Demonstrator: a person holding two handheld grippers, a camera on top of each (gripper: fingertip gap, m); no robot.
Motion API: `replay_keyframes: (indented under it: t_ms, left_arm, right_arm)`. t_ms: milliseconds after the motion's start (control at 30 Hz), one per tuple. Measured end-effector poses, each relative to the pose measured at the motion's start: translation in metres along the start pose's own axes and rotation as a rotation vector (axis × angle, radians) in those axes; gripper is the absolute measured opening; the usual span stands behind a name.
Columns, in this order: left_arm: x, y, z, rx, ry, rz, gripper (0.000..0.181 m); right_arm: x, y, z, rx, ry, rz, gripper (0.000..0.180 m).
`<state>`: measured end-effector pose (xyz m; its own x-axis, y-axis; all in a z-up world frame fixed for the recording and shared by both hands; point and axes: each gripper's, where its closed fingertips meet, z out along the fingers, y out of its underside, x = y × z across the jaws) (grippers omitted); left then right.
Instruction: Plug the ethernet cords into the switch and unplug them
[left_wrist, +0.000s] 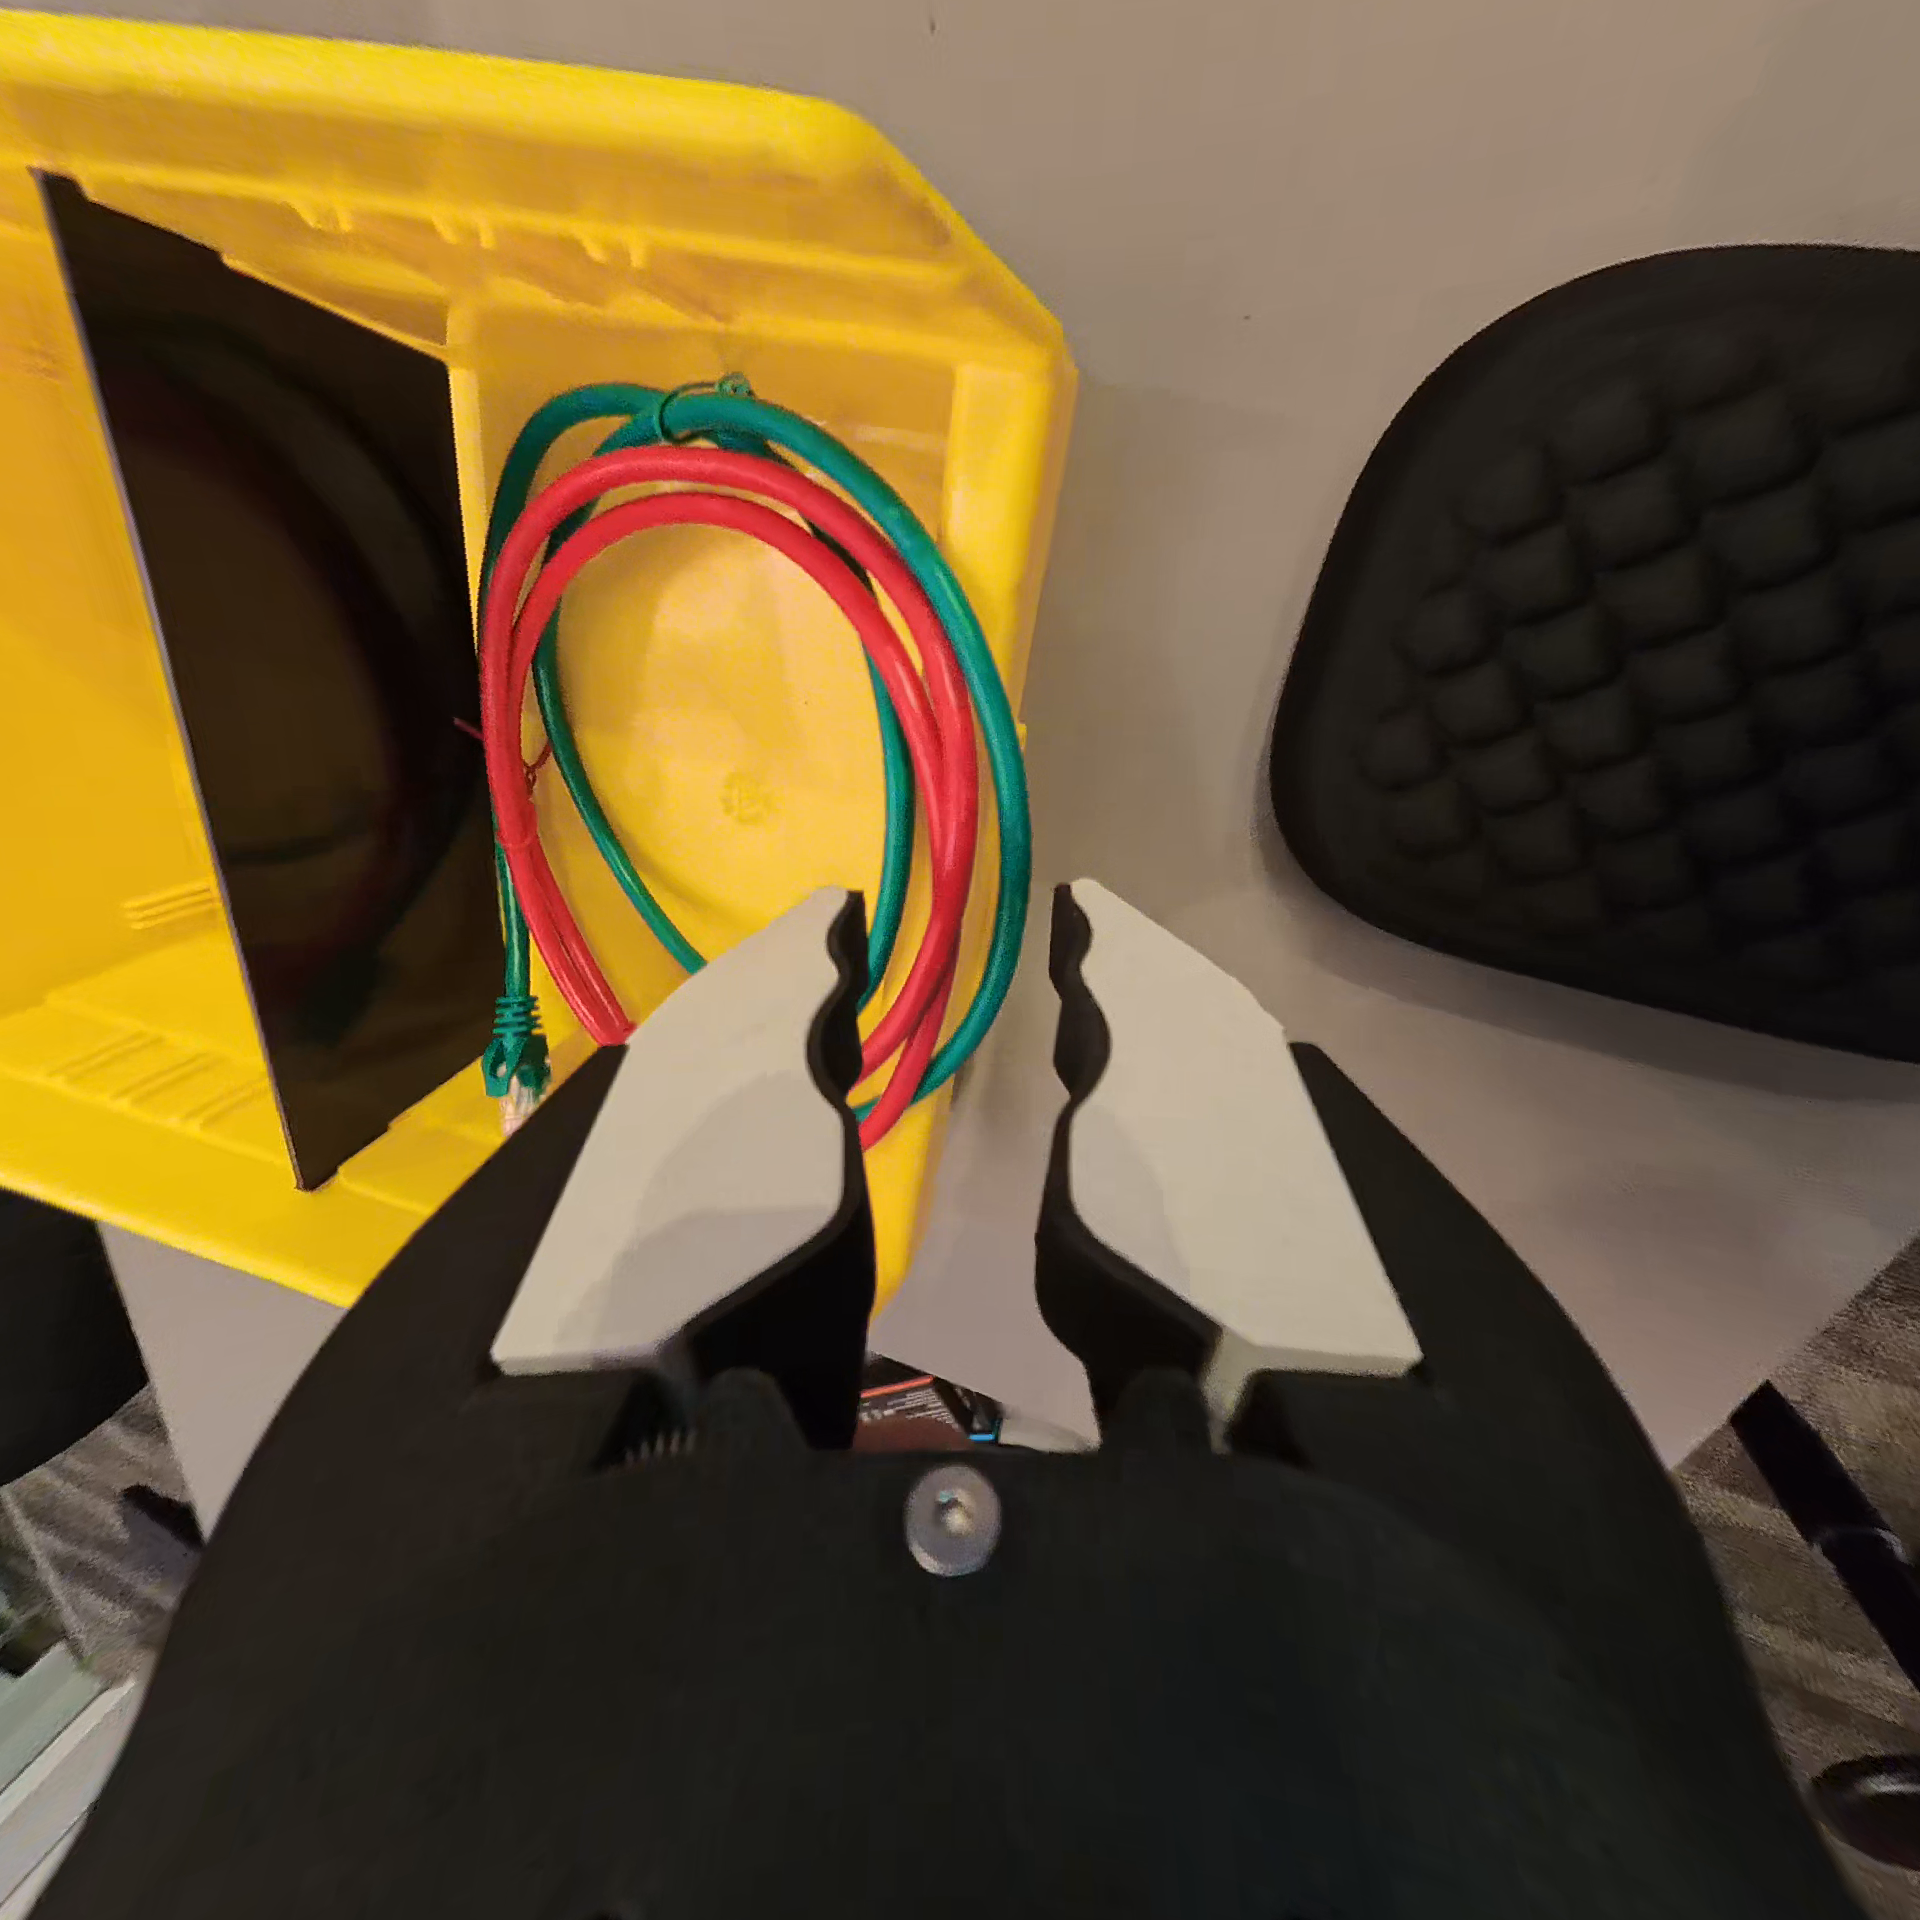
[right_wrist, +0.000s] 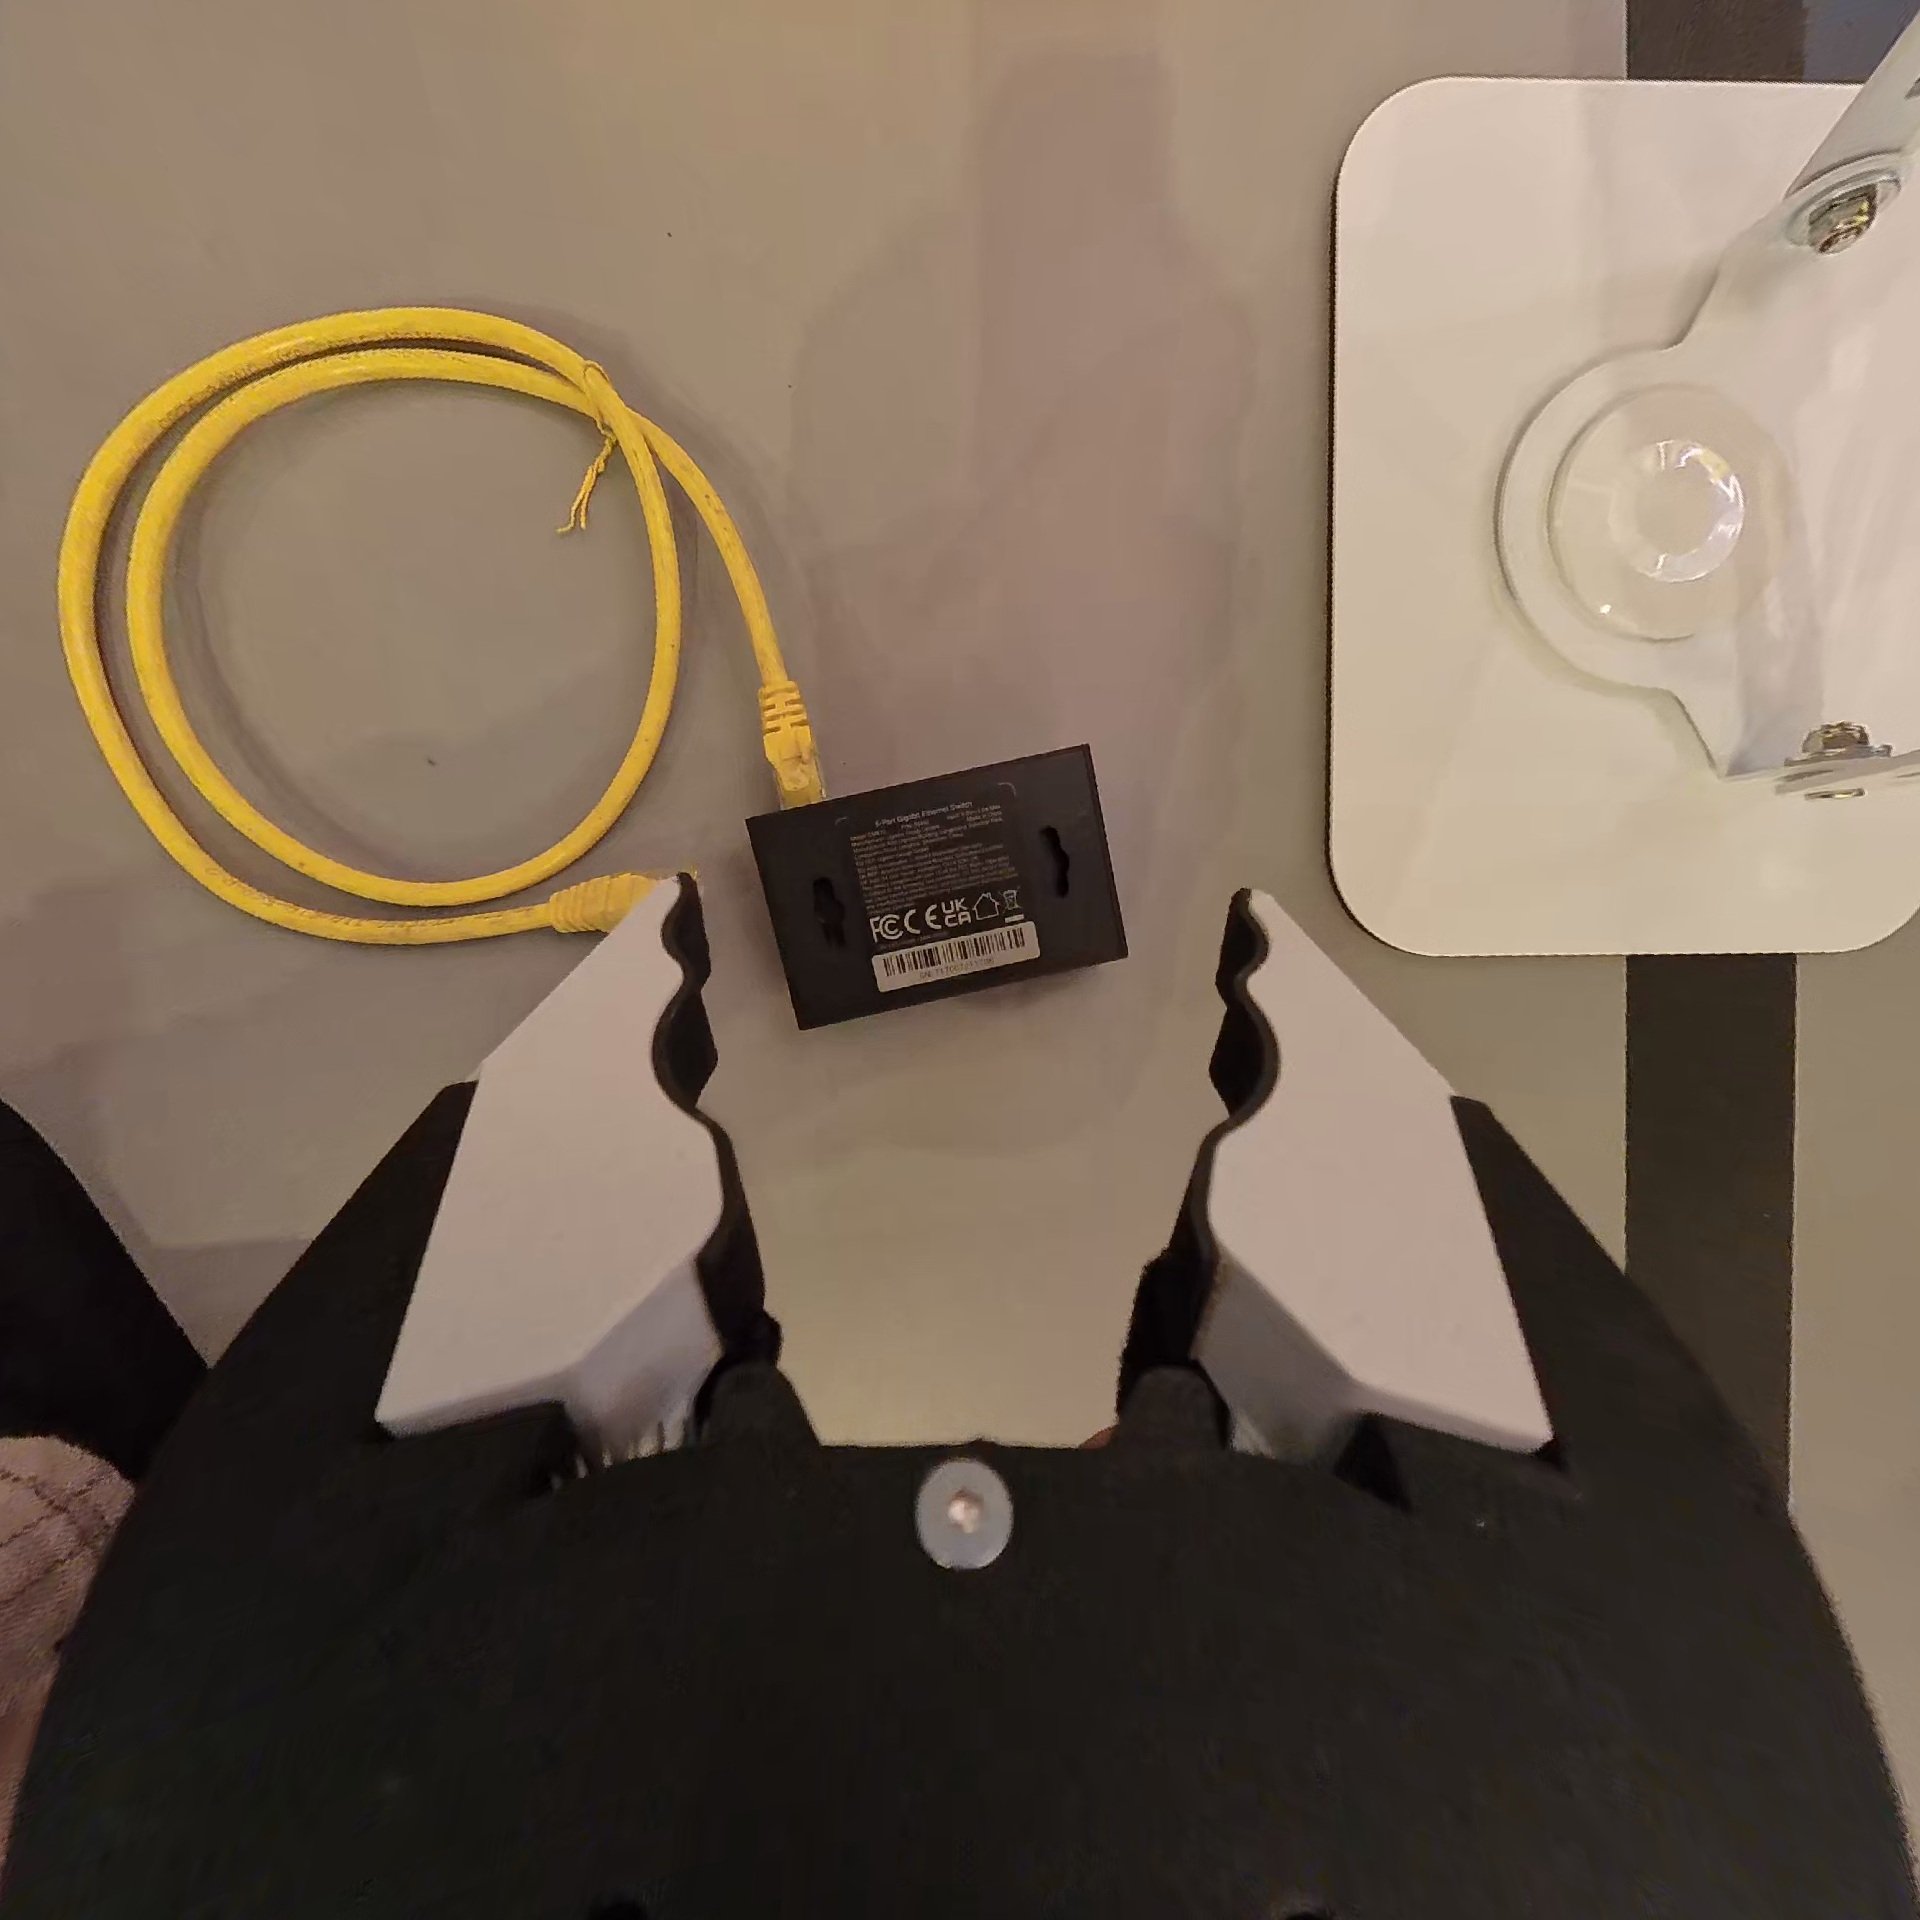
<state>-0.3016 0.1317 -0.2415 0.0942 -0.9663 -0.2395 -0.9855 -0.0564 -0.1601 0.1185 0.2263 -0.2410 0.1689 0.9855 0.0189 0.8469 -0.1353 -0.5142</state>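
Hovering with jaws apart and empty, left gripper (left_wrist: 956, 914) faces red cord (left_wrist: 727, 488) and green cord (left_wrist: 997, 665) in yellow bin (left_wrist: 727, 187); right gripper (right_wrist: 961, 914), also apart, over switch (right_wrist: 935, 883), yellow cord (right_wrist: 104, 582) plugged in.

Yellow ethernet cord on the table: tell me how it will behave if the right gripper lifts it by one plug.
The yellow ethernet cord will probably hang floppy, since it lies in loose loops. A thin tie binds the coil, so the loops may lift together rather than unroll. One plug looks seated in the black switch, so pulling might drag that small box along.
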Motion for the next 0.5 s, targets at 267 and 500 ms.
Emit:
replay_keyframes:
  t_ms: [267,500]
  left_arm:
    - [0.0,0.009,0.004,0.002,0.133,-0.021,0.018]
    - [0.001,0.008,0.005,0.019,0.168,-0.026,0.007]
  right_arm:
    - [0.0,0.002,0.002,0.0,-0.01,0.009,0.096]
    - [0.0,0.003,0.004,-0.004,-0.018,0.015,0.094]
